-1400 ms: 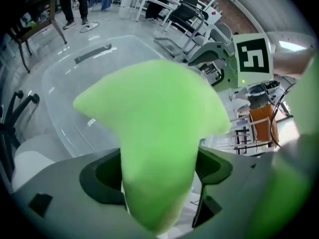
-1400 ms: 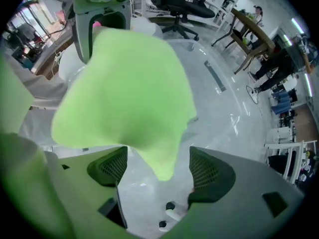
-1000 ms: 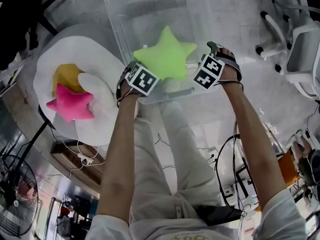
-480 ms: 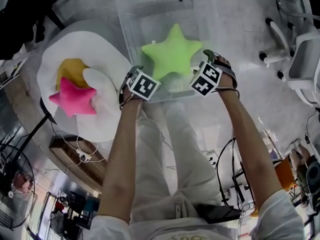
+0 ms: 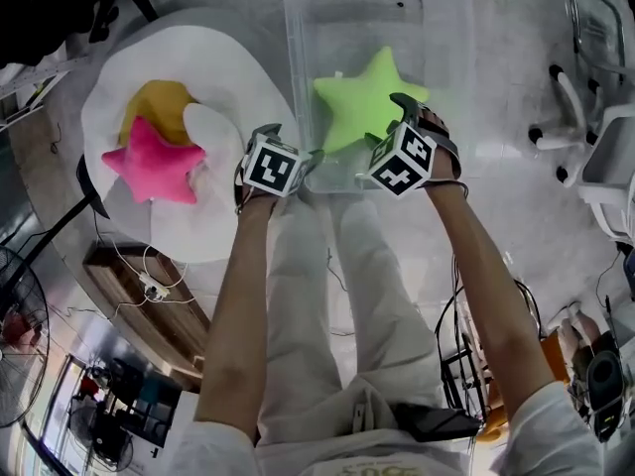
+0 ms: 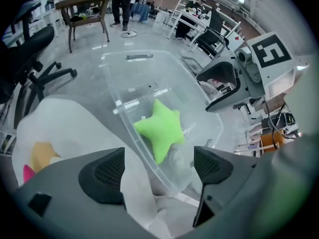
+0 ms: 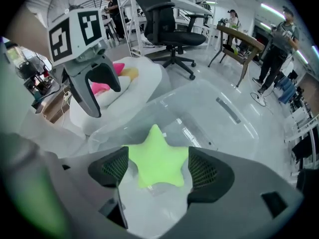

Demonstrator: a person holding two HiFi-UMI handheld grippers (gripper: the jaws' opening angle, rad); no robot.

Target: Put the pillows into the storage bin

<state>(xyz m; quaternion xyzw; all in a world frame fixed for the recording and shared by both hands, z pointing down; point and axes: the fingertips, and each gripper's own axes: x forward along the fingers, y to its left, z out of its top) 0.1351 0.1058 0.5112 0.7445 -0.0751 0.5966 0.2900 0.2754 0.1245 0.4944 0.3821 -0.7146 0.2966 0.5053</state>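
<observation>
A green star pillow (image 5: 362, 102) (image 6: 159, 128) (image 7: 157, 158) lies inside the clear storage bin (image 5: 298, 67) (image 6: 112, 78) (image 7: 234, 128). My right gripper (image 5: 397, 119) (image 7: 157, 168) hovers open over the bin's near rim, with the star below and beyond its pads. My left gripper (image 5: 293, 145) (image 6: 159, 166) is at the bin's near left corner. Its jaws are closing with nothing between them. Left of the bin, a pink star pillow (image 5: 154, 159) (image 7: 102, 87), a yellow pillow (image 5: 164, 102) and a small white pillow (image 5: 233, 152) rest on a big white cushion (image 5: 119, 67).
Office chairs (image 5: 595, 157) (image 7: 167, 19) stand right of the bin. A wooden board with cables (image 5: 139, 296) lies on the floor at the left, near a fan (image 5: 20, 365). The person's legs (image 5: 327, 296) are under the grippers. People and a table (image 6: 84, 6) stand far off.
Both grippers have drawn back from either side of the green star to the bin's near rim. The star stays in the bin. The head view has swung left.
</observation>
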